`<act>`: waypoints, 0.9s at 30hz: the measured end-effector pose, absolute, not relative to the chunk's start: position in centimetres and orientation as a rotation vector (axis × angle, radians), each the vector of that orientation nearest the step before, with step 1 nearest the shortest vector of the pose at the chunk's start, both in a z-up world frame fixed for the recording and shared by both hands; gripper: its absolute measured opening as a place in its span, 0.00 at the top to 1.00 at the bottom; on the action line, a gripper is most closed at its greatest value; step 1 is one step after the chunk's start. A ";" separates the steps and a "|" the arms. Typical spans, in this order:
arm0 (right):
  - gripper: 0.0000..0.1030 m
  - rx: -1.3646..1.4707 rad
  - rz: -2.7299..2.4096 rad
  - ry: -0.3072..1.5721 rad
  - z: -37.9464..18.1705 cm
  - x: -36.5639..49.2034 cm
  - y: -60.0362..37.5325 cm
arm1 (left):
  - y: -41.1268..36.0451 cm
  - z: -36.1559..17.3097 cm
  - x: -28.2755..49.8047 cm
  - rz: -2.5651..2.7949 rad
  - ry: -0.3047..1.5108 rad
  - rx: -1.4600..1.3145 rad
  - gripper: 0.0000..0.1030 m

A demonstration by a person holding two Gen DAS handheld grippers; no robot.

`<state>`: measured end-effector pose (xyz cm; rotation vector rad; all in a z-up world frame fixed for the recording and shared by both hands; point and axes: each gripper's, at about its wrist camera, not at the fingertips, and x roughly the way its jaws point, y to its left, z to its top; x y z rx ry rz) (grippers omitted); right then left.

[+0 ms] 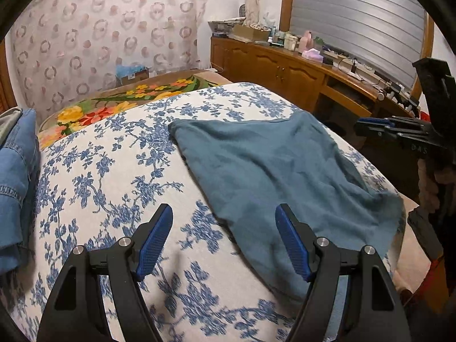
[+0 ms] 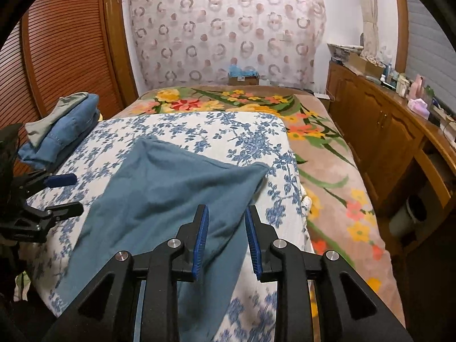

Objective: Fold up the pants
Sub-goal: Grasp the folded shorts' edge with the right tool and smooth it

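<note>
Teal-blue pants (image 1: 273, 168) lie spread on the white and blue floral pad (image 1: 114, 154) on the bed. They also show in the right wrist view (image 2: 171, 196). My left gripper (image 1: 223, 213) is open and empty, hovering over the pad by the near left edge of the pants. It shows at the left of the right wrist view (image 2: 68, 193). My right gripper (image 2: 226, 213) is partly open and empty, just above the near right part of the pants. It appears at the right of the left wrist view (image 1: 379, 128).
A stack of folded denim and grey clothes (image 2: 59, 131) sits at the pad's far left corner. A flowered blanket (image 2: 327, 171) covers the bed beyond and right. A wooden cabinet (image 2: 384, 131) with clutter runs along the right. A wooden slatted door (image 2: 57, 42) is on the left.
</note>
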<state>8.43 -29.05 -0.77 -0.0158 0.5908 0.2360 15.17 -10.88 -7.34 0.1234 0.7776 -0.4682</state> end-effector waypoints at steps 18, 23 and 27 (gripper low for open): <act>0.65 0.010 0.234 0.632 -2.5 2.1 -29.2 | -12.0 -7.7 9.7 -0.498 0.780 0.140 0.27; 0.66 0.010 0.223 0.693 -3.7 1.8 -29.1 | -12.9 -9.1 8.7 -0.533 0.831 0.160 0.27; 0.70 0.041 0.241 0.716 -4.2 2.0 -29.2 | -13.5 -9.8 8.4 -0.552 0.850 0.178 0.27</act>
